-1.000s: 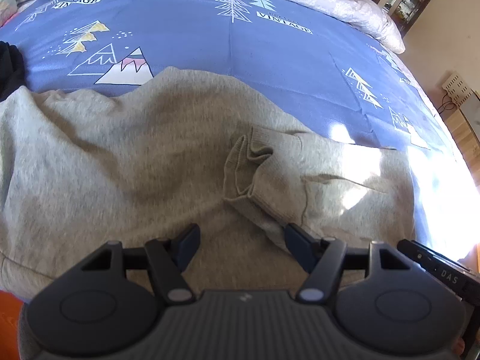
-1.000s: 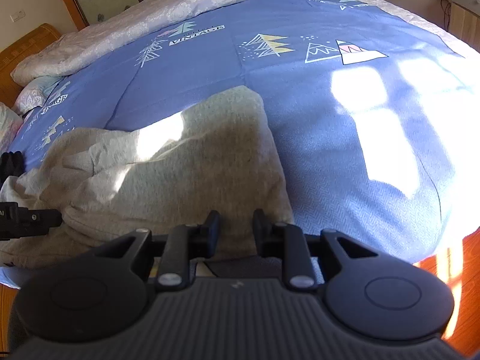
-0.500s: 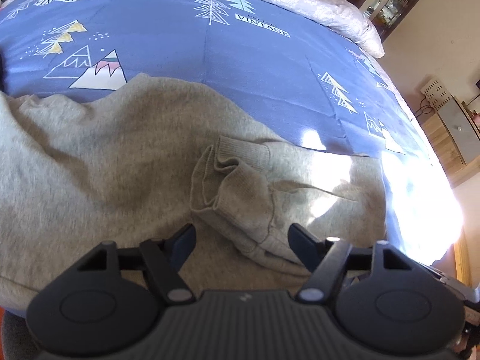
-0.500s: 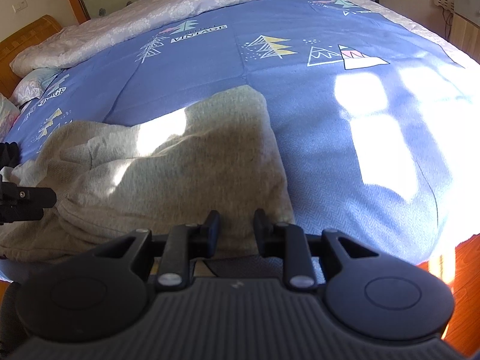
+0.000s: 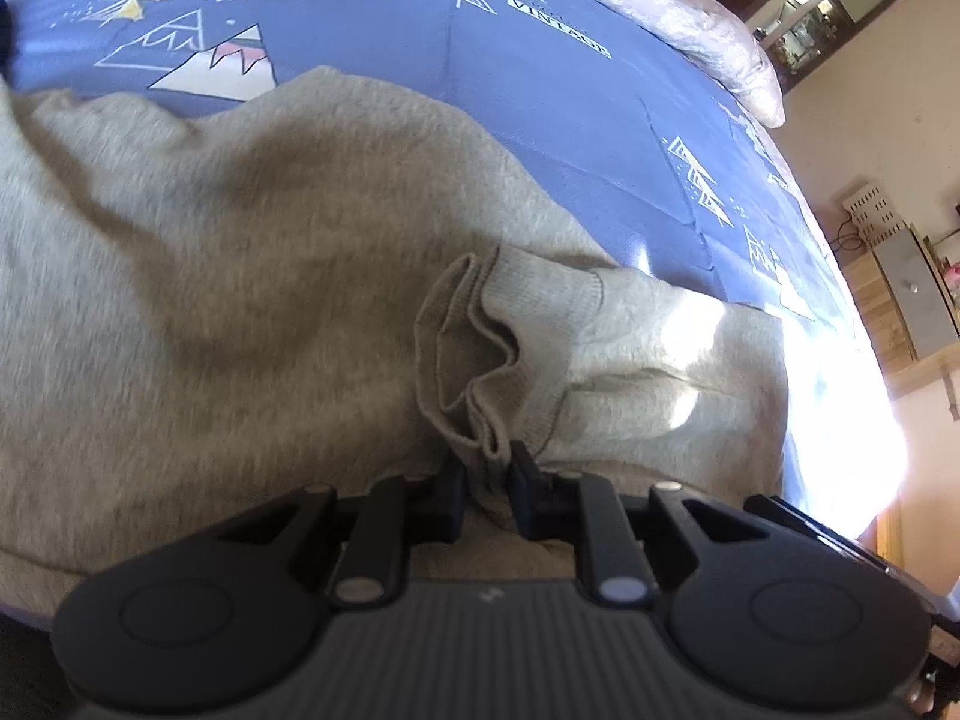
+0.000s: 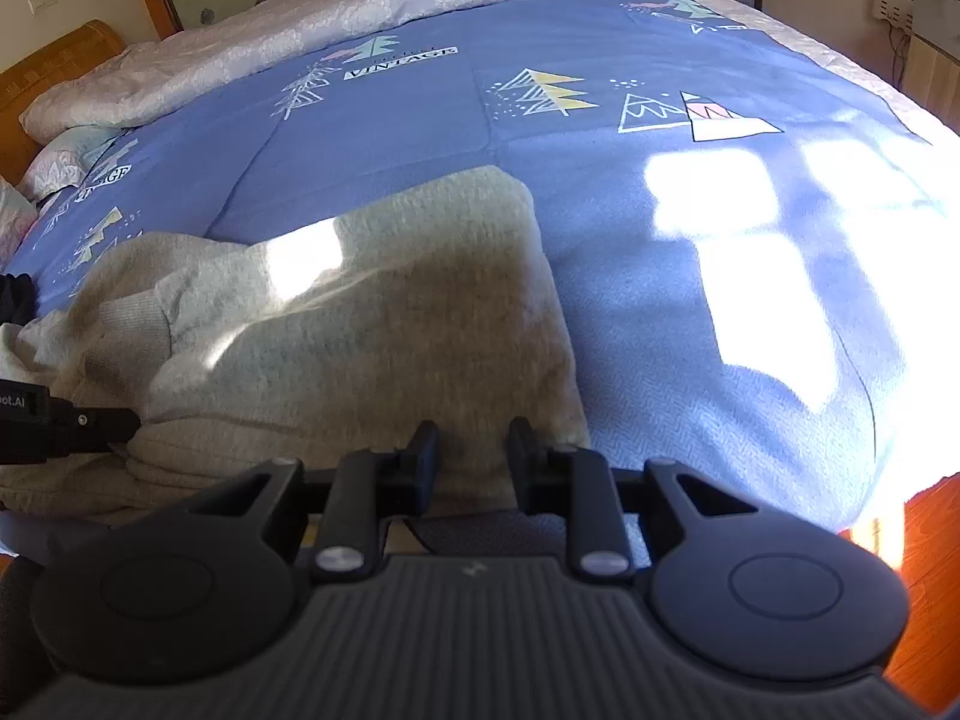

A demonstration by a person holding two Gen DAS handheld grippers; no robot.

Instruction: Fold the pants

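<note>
Grey knit pants [image 5: 228,276] lie rumpled on the blue patterned bedspread [image 5: 540,96]. My left gripper [image 5: 487,471] is shut on the bunched ribbed cuff [image 5: 480,360] of a pant leg, near the bed's front edge. In the right wrist view the pants [image 6: 390,324] lie folded over, part in sun. My right gripper [image 6: 471,450] sits at their near edge with its jaws narrowly apart around the fabric; I cannot tell whether they pinch it. The left gripper's body [image 6: 66,420] shows at the left edge of that view.
A pale quilt [image 6: 384,0] is piled along the far side of the bed, by a wooden headboard [image 6: 48,72]. A dark garment [image 6: 17,294] lies at the left. A cabinet [image 5: 912,294] and orange wood floor [image 6: 930,570] flank the bed.
My left gripper moved forward onto the ribbed cuff and closed on it; it was wide open before. My right gripper has stayed in place with the same narrow gap.
</note>
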